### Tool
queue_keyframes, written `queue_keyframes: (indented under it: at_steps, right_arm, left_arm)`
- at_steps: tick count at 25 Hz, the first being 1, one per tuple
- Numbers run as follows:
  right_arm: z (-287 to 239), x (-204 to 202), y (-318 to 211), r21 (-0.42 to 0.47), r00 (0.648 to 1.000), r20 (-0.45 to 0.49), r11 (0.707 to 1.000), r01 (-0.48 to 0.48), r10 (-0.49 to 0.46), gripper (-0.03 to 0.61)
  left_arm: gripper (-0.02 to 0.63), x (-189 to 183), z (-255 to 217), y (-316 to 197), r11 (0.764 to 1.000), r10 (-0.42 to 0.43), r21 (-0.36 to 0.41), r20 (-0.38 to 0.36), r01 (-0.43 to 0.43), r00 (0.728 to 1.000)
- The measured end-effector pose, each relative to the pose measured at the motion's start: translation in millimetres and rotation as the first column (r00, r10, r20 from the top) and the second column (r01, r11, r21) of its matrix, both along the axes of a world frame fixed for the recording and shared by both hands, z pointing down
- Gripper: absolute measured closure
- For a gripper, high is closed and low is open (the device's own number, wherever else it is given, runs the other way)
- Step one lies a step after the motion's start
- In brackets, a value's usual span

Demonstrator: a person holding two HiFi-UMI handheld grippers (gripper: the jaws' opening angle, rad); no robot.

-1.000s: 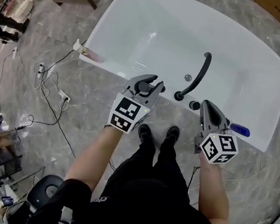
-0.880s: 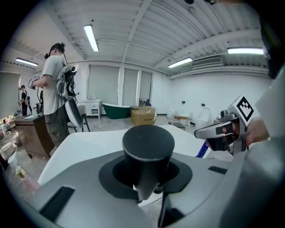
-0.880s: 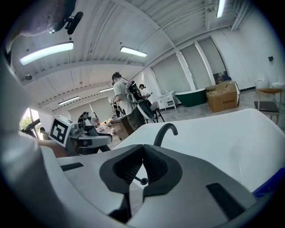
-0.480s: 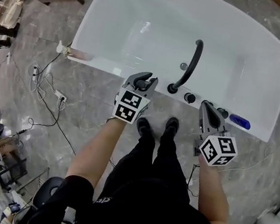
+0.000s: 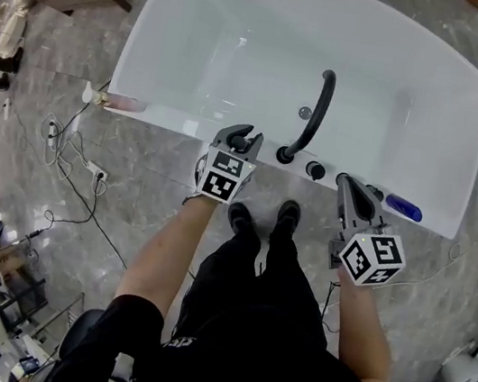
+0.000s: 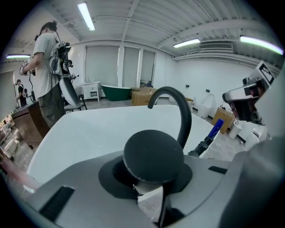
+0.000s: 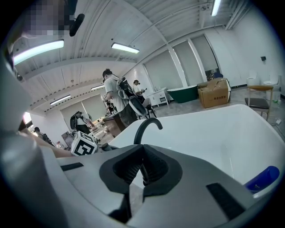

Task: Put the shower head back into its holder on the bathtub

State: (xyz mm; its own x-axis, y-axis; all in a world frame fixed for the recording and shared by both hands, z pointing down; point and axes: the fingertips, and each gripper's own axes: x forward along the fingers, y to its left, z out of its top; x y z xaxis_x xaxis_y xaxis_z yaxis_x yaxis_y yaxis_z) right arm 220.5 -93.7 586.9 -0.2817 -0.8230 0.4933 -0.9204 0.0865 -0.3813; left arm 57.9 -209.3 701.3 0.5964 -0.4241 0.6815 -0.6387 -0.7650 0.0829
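Note:
My left gripper [image 5: 247, 136] is shut on the shower head [image 6: 153, 155], a round black disc that fills the space between its jaws. It hangs just over the near rim of the white bathtub [image 5: 169, 118], left of the base of the black curved spout [image 5: 316, 108]. That spout [image 6: 180, 107] rises right behind the shower head. A black knob [image 5: 316, 170] sits on the rim beside the spout base. I cannot make out the holder itself. My right gripper [image 5: 344, 182] is shut with nothing visible in it, near the rim right of the knob.
A blue object [image 5: 403, 206] lies on the rim at the right. Cables and a power strip [image 5: 87, 170] trail over the marble floor at the left. My feet [image 5: 262, 217] stand against the tub. A person [image 6: 46, 67] and a cardboard box [image 7: 213, 95] are beyond the tub.
My left gripper has sunk with the shower head toward the tub rim, closer to the spout base. The right gripper has dropped slightly and stays shut.

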Motion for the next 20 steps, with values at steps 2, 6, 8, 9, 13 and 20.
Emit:
queue_keyframes:
  at_steps: [2,6,8,9,13,20]
  right_arm:
    - [3,3,-1,-0.002,1.0,-0.005,1.0,-0.001,0.001,0.563]
    - [6,9,3,-0.022,1.0,0.002,1.0,-0.014,0.014,0.563]
    - [9,11,6,-0.036,1.0,0.004,0.999,-0.012,0.012,0.563]
    - [11,11,7,-0.042,1.0,0.004,0.999,-0.009,0.009,0.563]
    - [15,8,4,-0.049,1.0,0.009,0.999,-0.001,0.001,0.563]
    - [15,-7,3,-0.06,0.999,0.021,0.998,0.026,-0.024,0.563]
  left_arm:
    - [0.514,-1,11,-1,1.0,-0.006,-0.003,0.009,0.006,1.0]
    - [0.514,0,24,-3,1.0,-0.014,-0.007,0.02,0.015,1.0]
    - [0.512,3,28,-3,1.0,-0.014,-0.002,0.018,0.014,1.0]
    - [0.512,4,31,-3,1.0,-0.012,-0.004,0.02,0.012,1.0]
    - [0.512,5,40,-3,1.0,-0.006,-0.011,0.014,0.006,1.0]
    - [0.511,3,43,-7,1.0,0.001,-0.021,0.021,0.0,1.0]
